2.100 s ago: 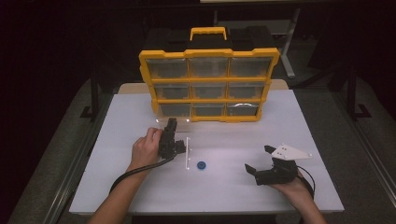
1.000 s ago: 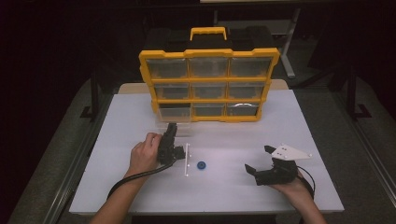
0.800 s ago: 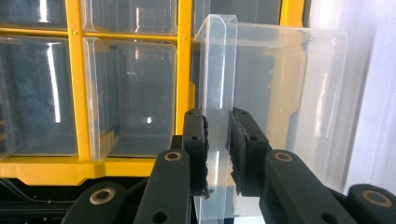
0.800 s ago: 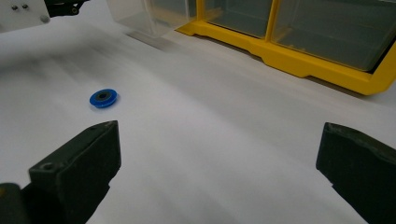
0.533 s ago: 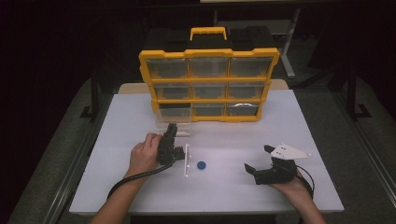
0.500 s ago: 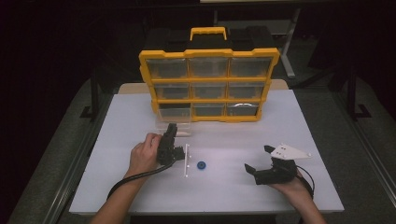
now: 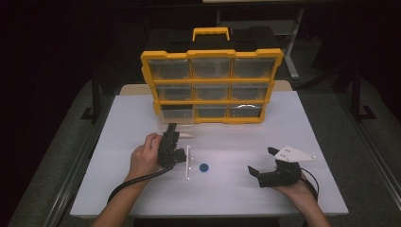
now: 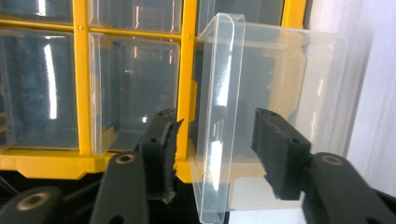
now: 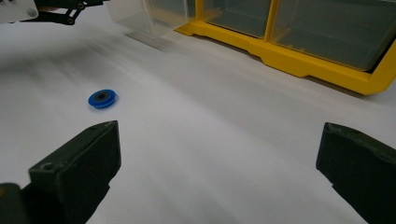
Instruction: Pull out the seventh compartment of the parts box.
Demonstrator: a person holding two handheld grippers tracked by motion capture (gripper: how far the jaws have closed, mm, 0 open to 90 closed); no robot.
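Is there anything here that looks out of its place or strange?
Yes. One clear drawer sticks out of the yellow organizer at its bottom-left slot, between the left gripper jaws. A small blue wheel lies loose on the table.

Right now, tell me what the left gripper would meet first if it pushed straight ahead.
The left gripper has its open jaws either side of the clear plastic drawer's front wall, so that comes first; behind it stands the yellow compartment organiser. The gap is hard to judge.

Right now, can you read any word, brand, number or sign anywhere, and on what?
No readable text anywhere.
Yellow organizer case: no label visible.
Clear drawer between the left gripper jaws: only reflections.
Blue ring: no marking visible.
Right gripper: grey plate bare.
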